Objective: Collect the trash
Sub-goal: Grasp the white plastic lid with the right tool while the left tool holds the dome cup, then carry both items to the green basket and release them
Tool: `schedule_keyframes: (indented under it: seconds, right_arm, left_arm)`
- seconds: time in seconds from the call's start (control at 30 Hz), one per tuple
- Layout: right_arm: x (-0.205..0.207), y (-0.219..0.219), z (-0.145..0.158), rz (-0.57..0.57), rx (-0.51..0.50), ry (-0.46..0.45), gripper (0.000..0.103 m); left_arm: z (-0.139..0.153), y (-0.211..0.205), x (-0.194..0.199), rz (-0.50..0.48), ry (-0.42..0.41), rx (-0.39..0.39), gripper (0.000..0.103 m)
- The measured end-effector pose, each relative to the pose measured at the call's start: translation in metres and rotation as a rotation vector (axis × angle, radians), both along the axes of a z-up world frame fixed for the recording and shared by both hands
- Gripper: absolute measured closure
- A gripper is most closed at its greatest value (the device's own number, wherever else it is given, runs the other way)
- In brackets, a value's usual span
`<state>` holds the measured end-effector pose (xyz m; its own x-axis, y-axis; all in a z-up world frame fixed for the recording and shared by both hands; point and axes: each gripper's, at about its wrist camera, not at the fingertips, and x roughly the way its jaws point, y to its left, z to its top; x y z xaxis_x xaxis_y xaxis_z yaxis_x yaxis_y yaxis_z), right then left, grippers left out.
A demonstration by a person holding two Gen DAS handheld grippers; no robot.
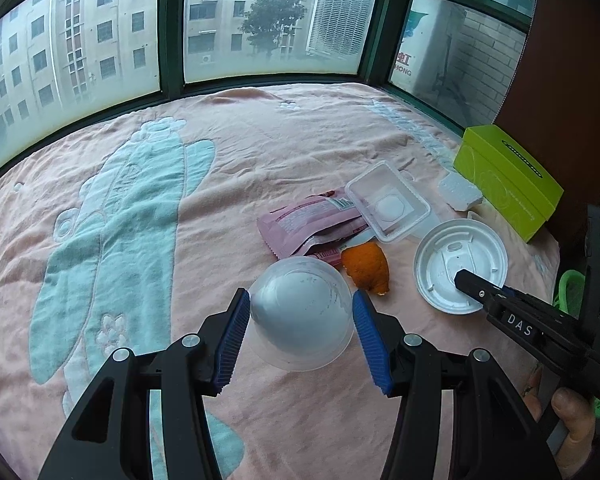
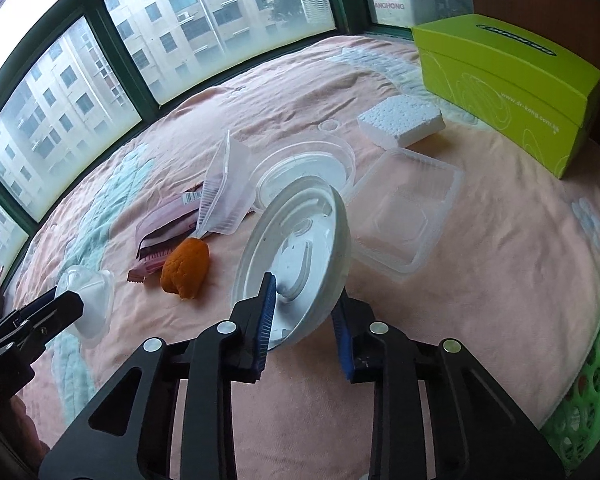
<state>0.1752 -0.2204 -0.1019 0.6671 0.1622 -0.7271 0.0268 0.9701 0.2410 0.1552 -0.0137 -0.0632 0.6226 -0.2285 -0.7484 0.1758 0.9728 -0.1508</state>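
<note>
Left wrist view: left claw [image 1: 302, 316] half open, pads closed on a clear cup [image 1: 302, 312] lying on the pink blanket [image 1: 220, 160]. Just ahead, orange peel [image 1: 367, 266] and pink wrapper [image 1: 300, 228]; ahead and to the right, clear tray [image 1: 388, 204], foam block [image 1: 458, 192], green box [image 1: 508, 184]. To the right, right claw [image 1: 466, 280] on a white lid [image 1: 460, 264].

Right wrist view: right claw [image 2: 304, 320] narrowly set, pinching the lid's [image 2: 296, 256] near rim, lid tilted up. Likely light, thin, springy, slippery plastic; best gripped at the rim, gently. Green basket [image 2: 588, 392] at far right.
</note>
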Motion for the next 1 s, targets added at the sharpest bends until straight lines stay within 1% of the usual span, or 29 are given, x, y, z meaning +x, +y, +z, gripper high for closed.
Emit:
schedule_keyframes:
  seconds: [0.13, 0.23, 0.53, 0.8, 1.0]
  right_arm:
    - [-0.011, 0.000, 0.010, 0.005, -0.048, -0.027, 0.086]
    - [-0.022, -0.001, 0.017, 0.005, -0.065, -0.046, 0.088]
    - [-0.052, -0.013, 0.035, -0.011, -0.088, -0.090, 0.088]
    - [-0.084, -0.048, 0.057, -0.086, -0.109, -0.128, 0.088]
    - [-0.111, -0.078, 0.068, -0.165, -0.154, -0.150, 0.088]
  left_arm:
    - [0.005, -0.006, -0.003, -0.009, -0.014, -0.002, 0.052]
    - [0.010, -0.011, -0.007, -0.017, -0.022, -0.005, 0.052]
    - [0.024, -0.032, -0.019, -0.053, -0.051, -0.017, 0.052]
    - [0.041, -0.061, -0.030, -0.115, -0.084, -0.034, 0.052]
    - [0.052, -0.094, -0.039, -0.185, -0.102, -0.045, 0.052]
